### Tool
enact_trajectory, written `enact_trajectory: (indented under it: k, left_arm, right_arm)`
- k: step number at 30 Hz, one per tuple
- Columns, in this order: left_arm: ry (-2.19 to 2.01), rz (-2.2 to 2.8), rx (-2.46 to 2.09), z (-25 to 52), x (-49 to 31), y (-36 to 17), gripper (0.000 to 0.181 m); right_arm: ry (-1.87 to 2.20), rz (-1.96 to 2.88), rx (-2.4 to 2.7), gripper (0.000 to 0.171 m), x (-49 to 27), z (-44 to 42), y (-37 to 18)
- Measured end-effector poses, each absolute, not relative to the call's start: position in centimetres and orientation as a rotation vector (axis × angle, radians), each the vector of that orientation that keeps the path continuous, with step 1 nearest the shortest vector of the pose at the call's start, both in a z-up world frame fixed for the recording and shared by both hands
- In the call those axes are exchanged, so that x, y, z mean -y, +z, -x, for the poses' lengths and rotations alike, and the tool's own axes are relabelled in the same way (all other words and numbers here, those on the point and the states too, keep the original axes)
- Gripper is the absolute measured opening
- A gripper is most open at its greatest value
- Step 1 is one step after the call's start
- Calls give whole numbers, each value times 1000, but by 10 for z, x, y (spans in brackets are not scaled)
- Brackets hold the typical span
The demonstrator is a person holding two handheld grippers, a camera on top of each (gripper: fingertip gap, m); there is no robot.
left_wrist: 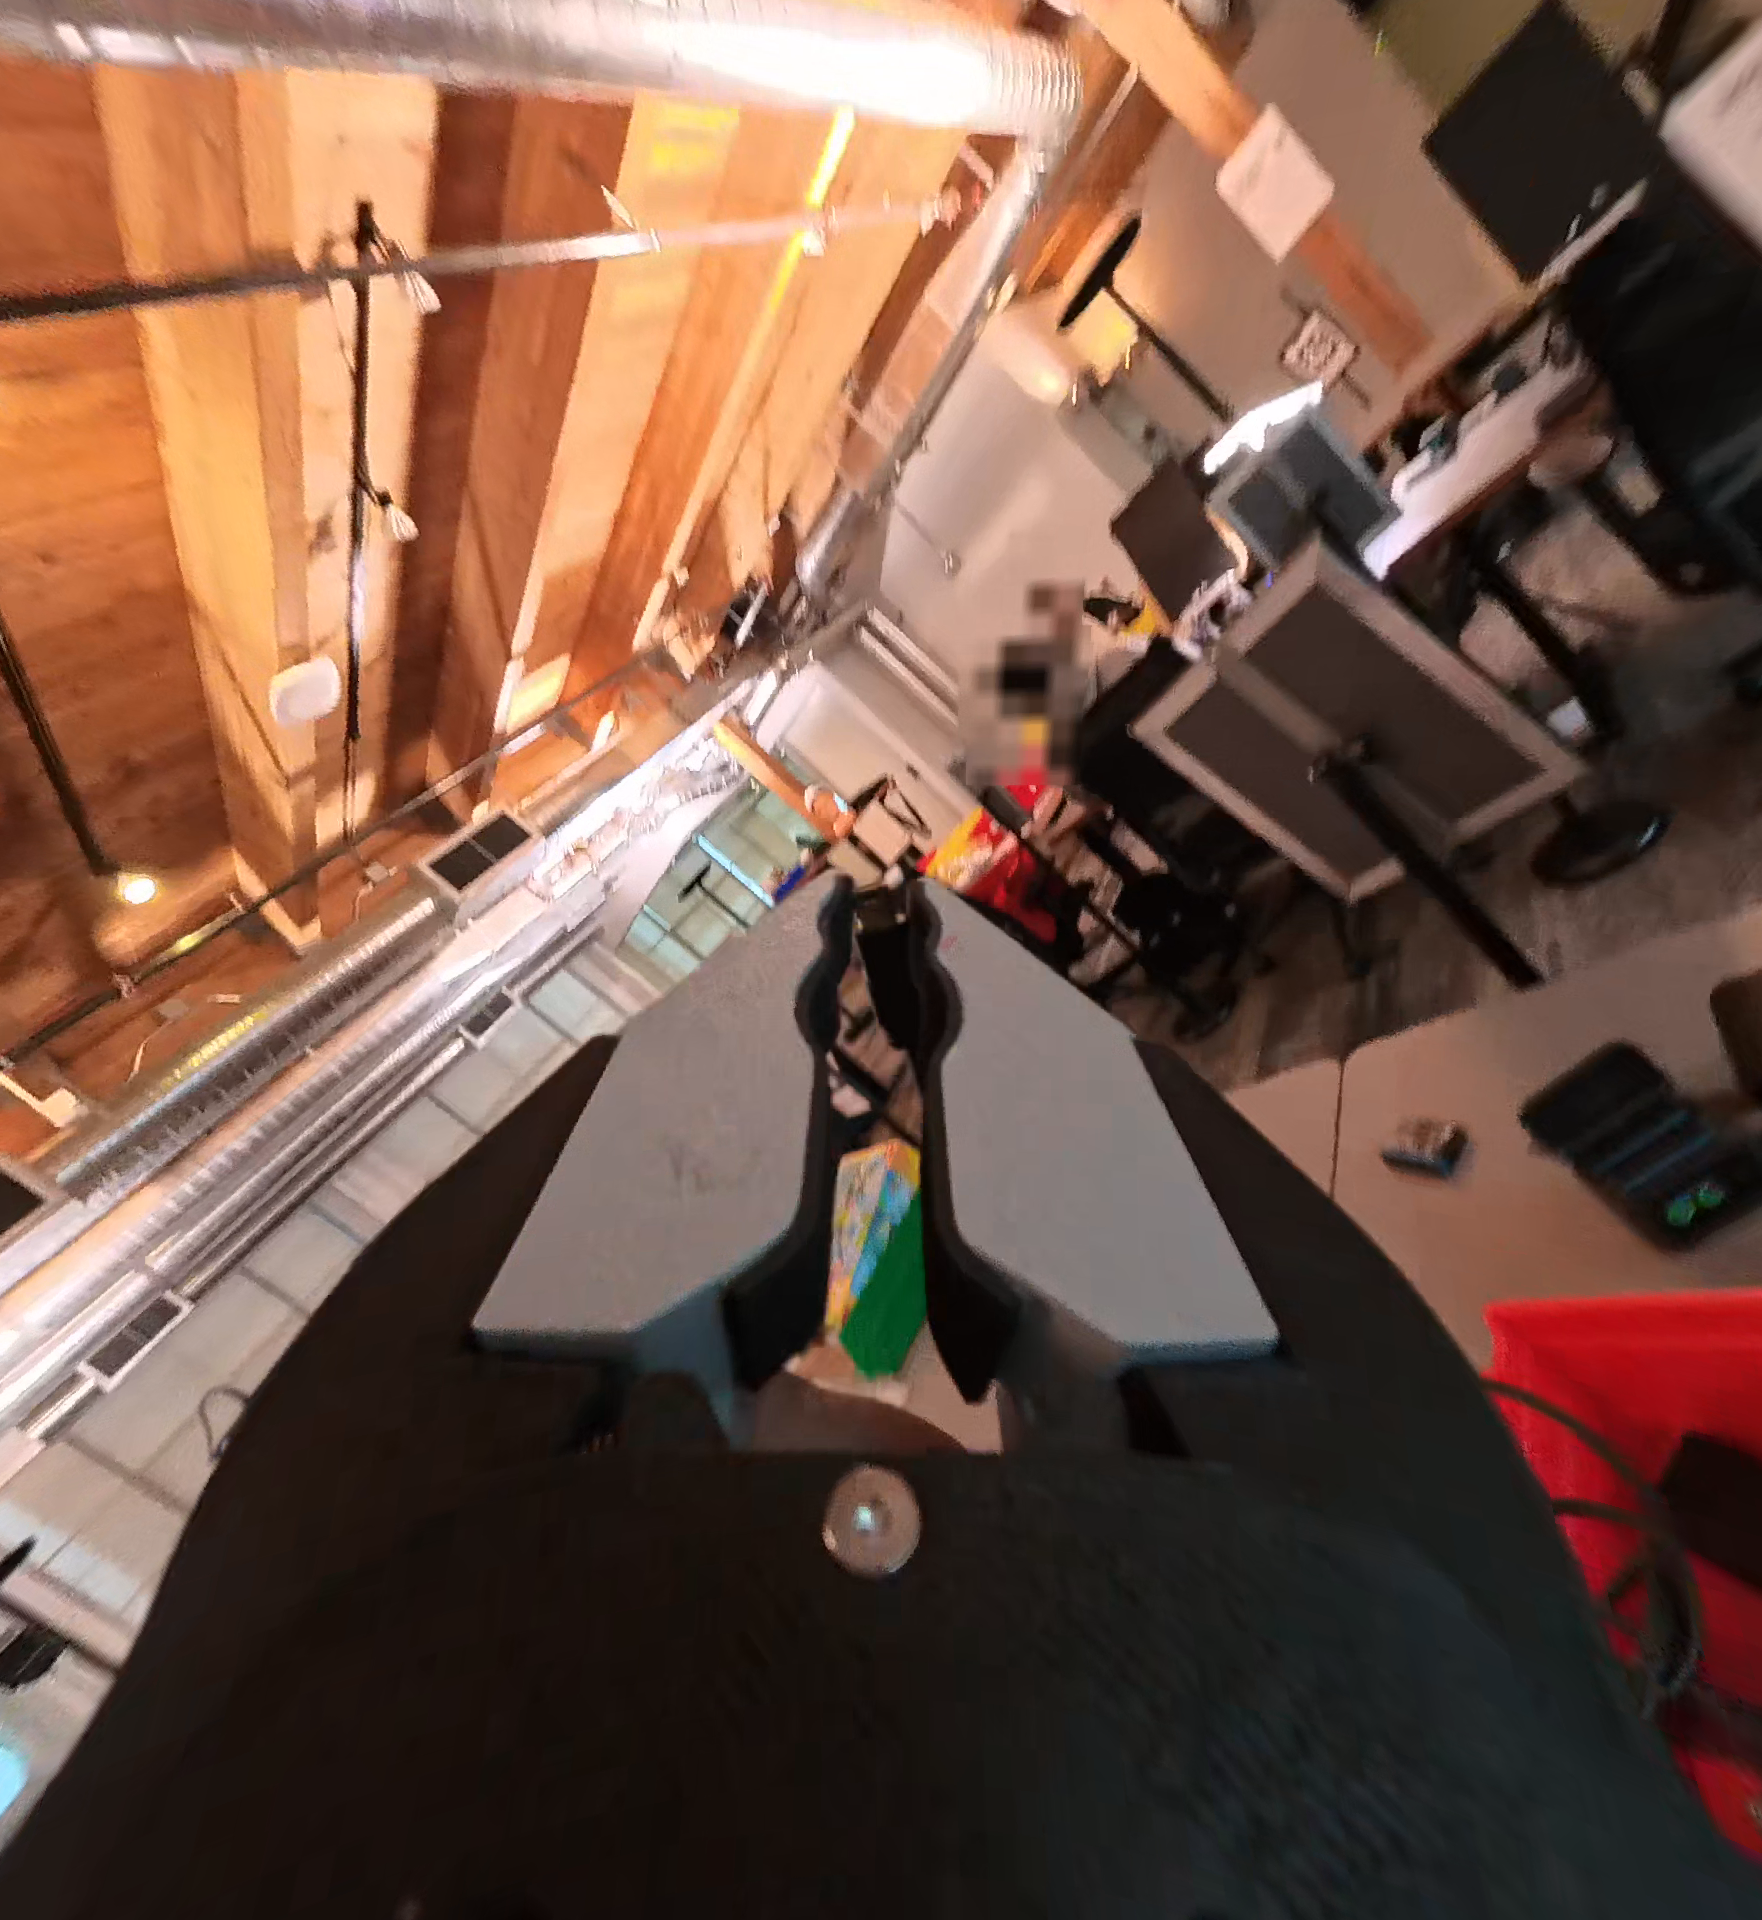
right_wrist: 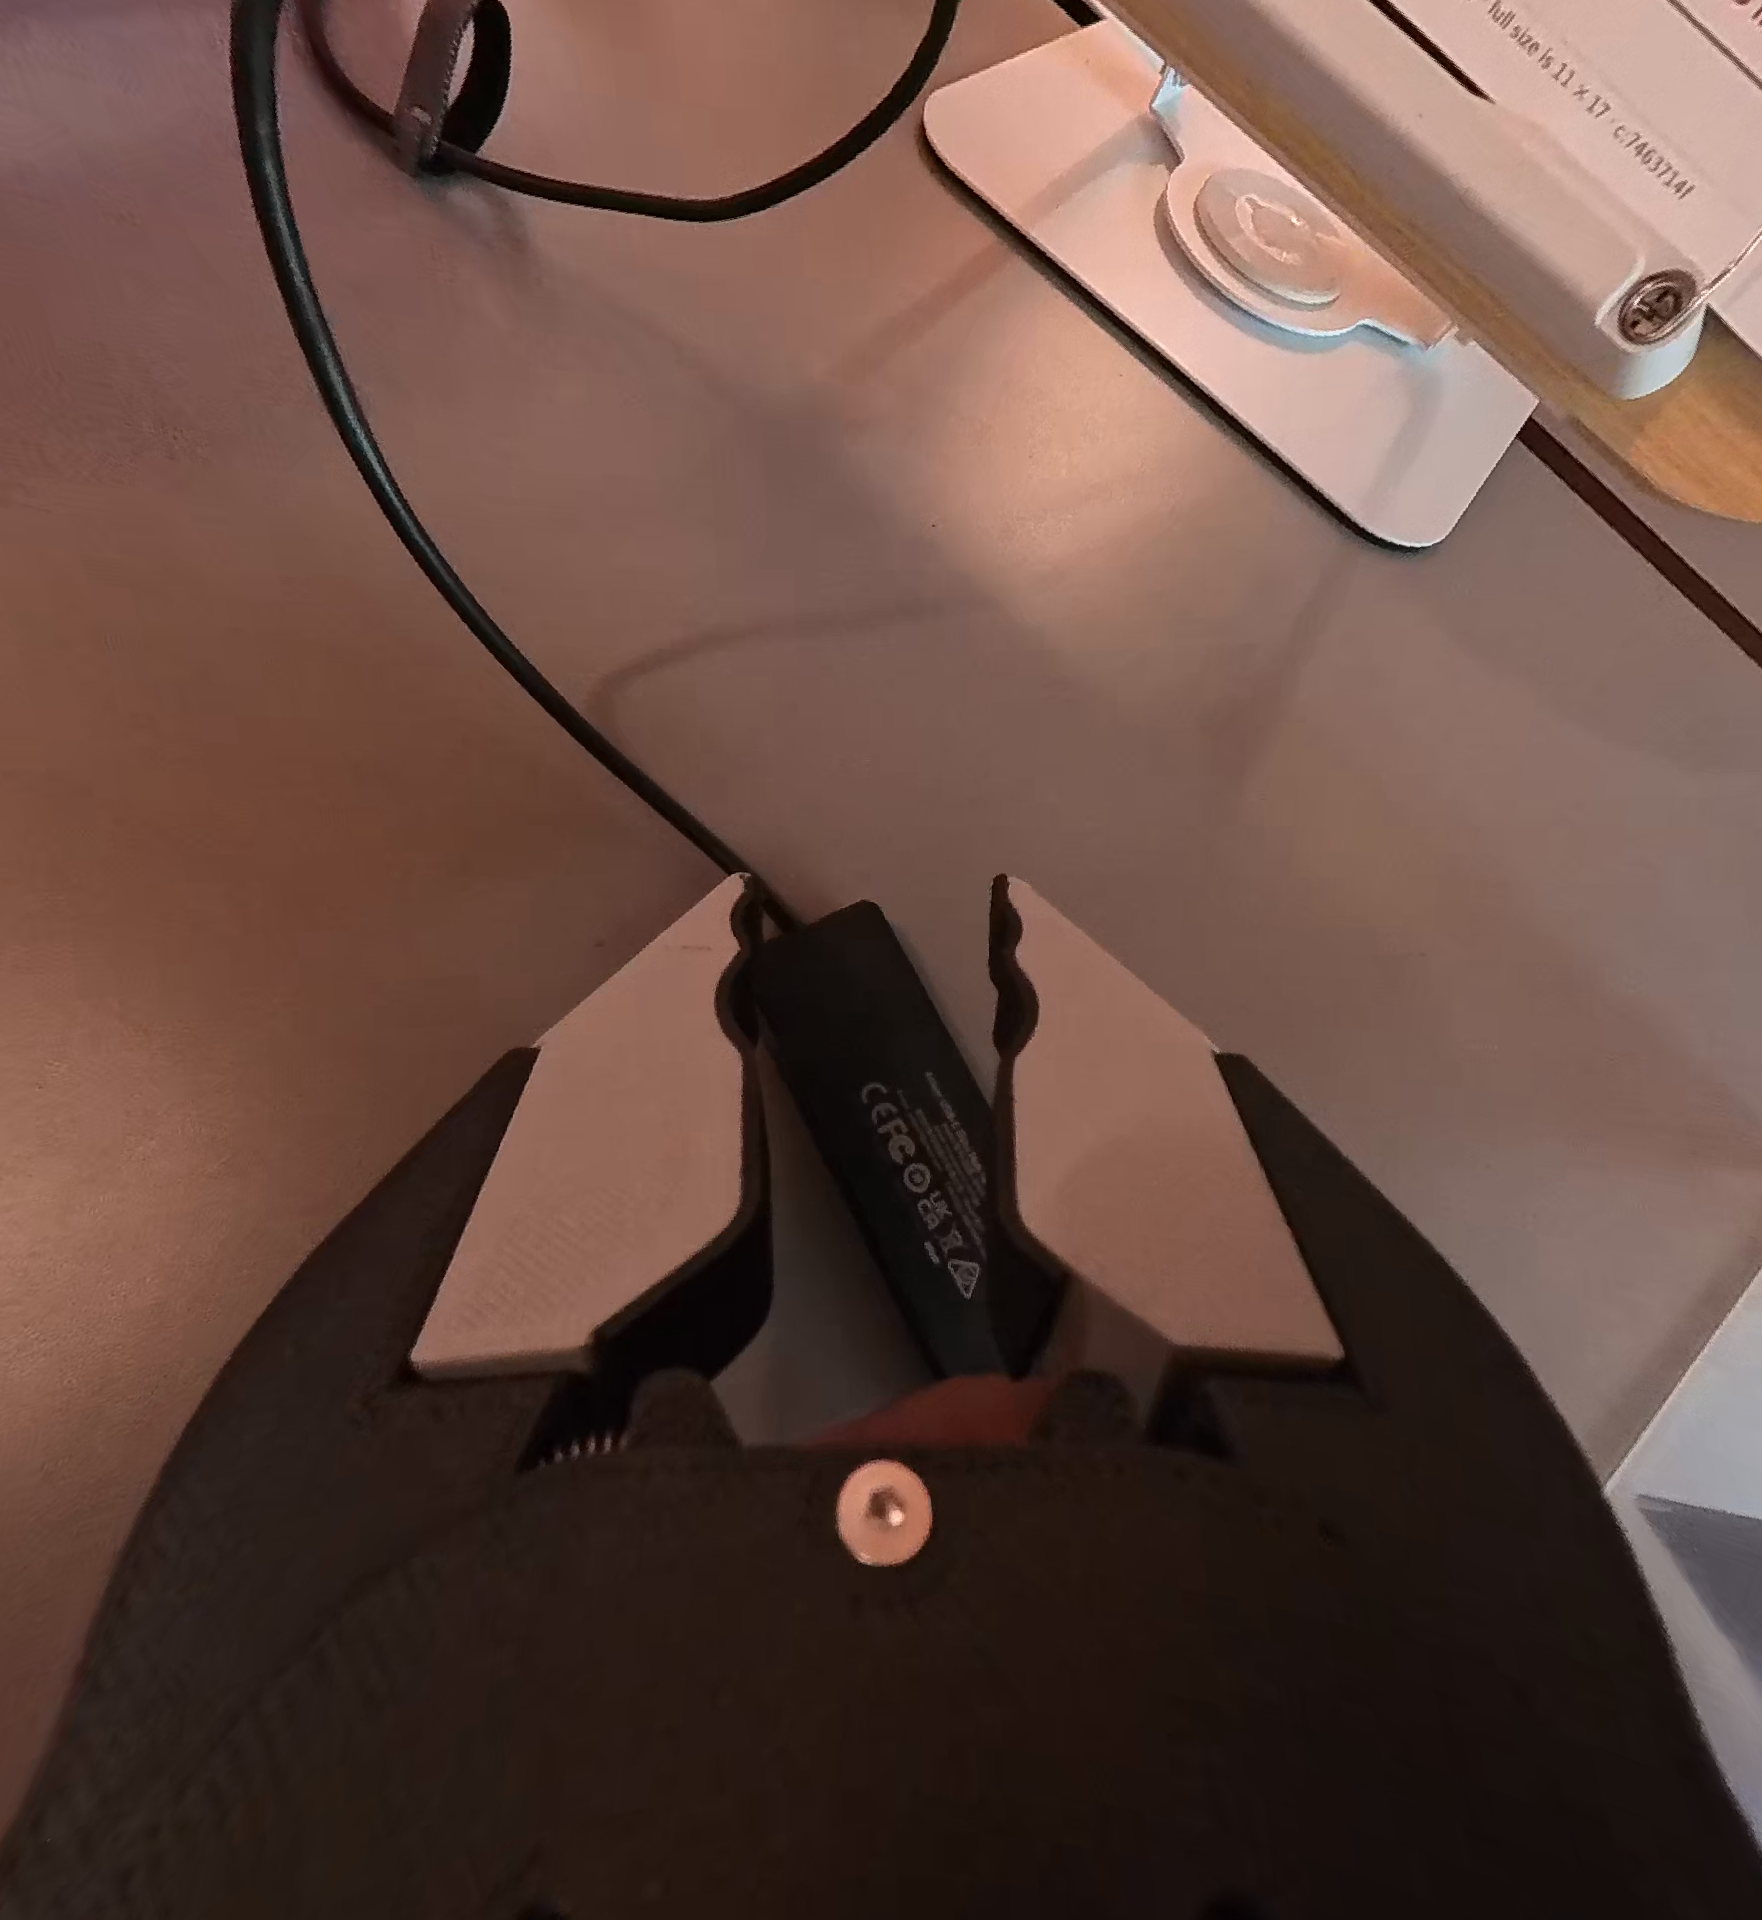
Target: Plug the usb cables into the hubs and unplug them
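Note:
In the left wrist view my left gripper (left_wrist: 872,896) is tilted up toward the ceiling. It is shut on a black USB plug (left_wrist: 885,961), whose metal tip pokes out past the fingertips. In the right wrist view my right gripper (right_wrist: 872,891) is just above the table (right_wrist: 233,935). A slim black hub (right_wrist: 898,1122) lies slantwise between its fingers, touching the left finger near the tip and the right finger farther back. The hub's black cable (right_wrist: 337,416) runs from the left fingertip up to the far left. The hub's near end is hidden in the gripper's body.
A white stand base (right_wrist: 1220,281) with an arm and papers sits at the far right, and a pale box (right_wrist: 1739,1455) at the near right. The left wrist view shows a red cloth (left_wrist: 1687,1455) with cables, a black case (left_wrist: 1646,1143) on a table, and desks beyond. About 65 centimeters separates my left fingertips from my right.

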State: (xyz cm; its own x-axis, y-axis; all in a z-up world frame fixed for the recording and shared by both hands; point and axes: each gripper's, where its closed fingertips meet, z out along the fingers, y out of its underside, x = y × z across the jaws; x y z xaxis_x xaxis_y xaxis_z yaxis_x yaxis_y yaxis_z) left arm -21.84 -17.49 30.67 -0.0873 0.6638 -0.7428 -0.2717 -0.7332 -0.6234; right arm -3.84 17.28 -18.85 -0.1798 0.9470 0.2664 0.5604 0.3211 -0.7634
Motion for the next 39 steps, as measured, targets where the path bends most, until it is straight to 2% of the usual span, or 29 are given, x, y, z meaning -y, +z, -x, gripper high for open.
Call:
enact_trajectory:
  k: [3, 6, 11, 20, 27, 30, 33, 39]
  left_arm:
    - [1865, 1468, 325, 186, 147, 331, 7]
    - [1762, 1576, 302, 184, 124, 315, 7]
    - [1915, 1401, 246, 173, 122, 340, 9]
    - [1951, 1081, 265, 112, 112, 488, 7]
    - [1964, 993, 120, 40, 61, 531, 7]
    - [1845, 1032, 85, 23, 44, 526, 7]
    - [1783, 1157, 68, 30, 27, 499, 7]
    - [1657, 1429, -6, 57, -8, 401, 9]
  right_arm:
    - [677, 1346, 1844, 40, -175, 38, -188]
    - [697, 1354, 1838, 41, -175, 38, -187]
    - [698, 1339, 1839, 41, -174, 38, -186]
    - [672, 1306, 1835, 41, -173, 39, -183]
    - [693, 1342, 1813, 42, -178, 39, -183]
    - [698, 1339, 1789, 42, -181, 39, -179]
    - [718, 1349, 1762, 42, -185, 38, -174]
    - [733, 1367, 1728, 42, -191, 38, -170]
